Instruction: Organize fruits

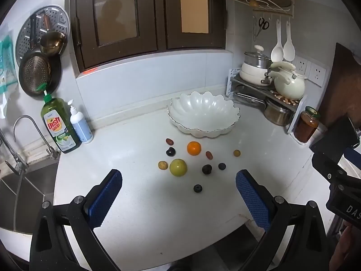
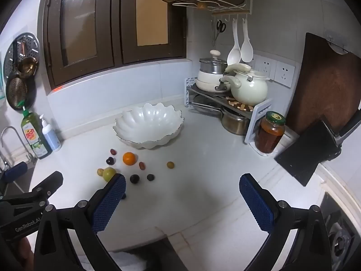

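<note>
Several small fruits lie loose on the white counter: an orange [image 1: 194,148] [image 2: 129,158], a yellow-green round fruit [image 1: 178,167] [image 2: 109,174], dark plums [image 1: 206,169] [image 2: 134,178], and small red and yellow fruits. An empty white scalloped bowl [image 1: 203,115] [image 2: 147,124] stands behind them. My left gripper [image 1: 179,181] is open and empty, hovering in front of the fruits. My right gripper [image 2: 182,186] is open and empty, to the right of the fruits; its left finger [image 2: 112,194] hides one dark fruit partly.
Dish soap bottle [image 1: 59,126] and pump bottle [image 1: 80,124] stand by the sink [image 1: 20,185] at left. A pot rack [image 2: 227,103] with a kettle, a jar [image 2: 270,135] and a wooden board [image 2: 327,85] stand at right.
</note>
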Motion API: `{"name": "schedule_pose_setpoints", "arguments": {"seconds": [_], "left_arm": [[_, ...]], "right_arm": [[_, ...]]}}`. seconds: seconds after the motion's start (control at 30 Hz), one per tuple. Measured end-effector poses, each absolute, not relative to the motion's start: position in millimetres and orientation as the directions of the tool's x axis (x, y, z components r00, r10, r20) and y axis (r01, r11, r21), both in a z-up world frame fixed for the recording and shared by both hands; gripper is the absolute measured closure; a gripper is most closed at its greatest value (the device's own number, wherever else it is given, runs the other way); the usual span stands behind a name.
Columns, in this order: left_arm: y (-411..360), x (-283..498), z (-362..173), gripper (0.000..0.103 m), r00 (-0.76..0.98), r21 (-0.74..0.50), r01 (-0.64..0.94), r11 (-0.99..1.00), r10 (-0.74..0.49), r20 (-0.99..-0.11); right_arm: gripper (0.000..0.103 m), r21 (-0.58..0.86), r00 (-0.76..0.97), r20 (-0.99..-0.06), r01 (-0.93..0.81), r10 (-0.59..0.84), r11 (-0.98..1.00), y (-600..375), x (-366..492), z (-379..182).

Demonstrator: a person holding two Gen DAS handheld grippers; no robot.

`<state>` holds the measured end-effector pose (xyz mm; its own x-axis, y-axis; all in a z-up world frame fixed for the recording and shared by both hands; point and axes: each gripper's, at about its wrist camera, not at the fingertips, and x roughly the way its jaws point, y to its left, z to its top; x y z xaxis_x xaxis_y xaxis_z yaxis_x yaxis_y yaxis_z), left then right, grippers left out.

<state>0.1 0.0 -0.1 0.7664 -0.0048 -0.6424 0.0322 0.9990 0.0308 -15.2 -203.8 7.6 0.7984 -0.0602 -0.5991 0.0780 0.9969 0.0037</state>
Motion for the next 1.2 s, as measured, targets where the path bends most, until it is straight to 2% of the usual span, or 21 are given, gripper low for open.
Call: {"name": "schedule_pose_setpoints", "arguments": {"seconds": [0.1, 1.2], "left_arm": [[1.3, 0.2, -0.3, 0.000, 0.767, 0.004, 0.038, 0.999, -0.027, -0.641], [1.5, -0.1, 13.9, 0.000, 0.775, 0.026, 0.051, 0.998, -0.023, -0.631]], "right_arm": [[0.001, 0.004, 0.800, -0.597, 0.080, -0.062, 0.997, -205.3, -16.0, 7.4], [0.001, 0.002, 0.811, -0.580, 0.094, -0.075, 0.996, -205.7, -18.4, 15.3]]}}
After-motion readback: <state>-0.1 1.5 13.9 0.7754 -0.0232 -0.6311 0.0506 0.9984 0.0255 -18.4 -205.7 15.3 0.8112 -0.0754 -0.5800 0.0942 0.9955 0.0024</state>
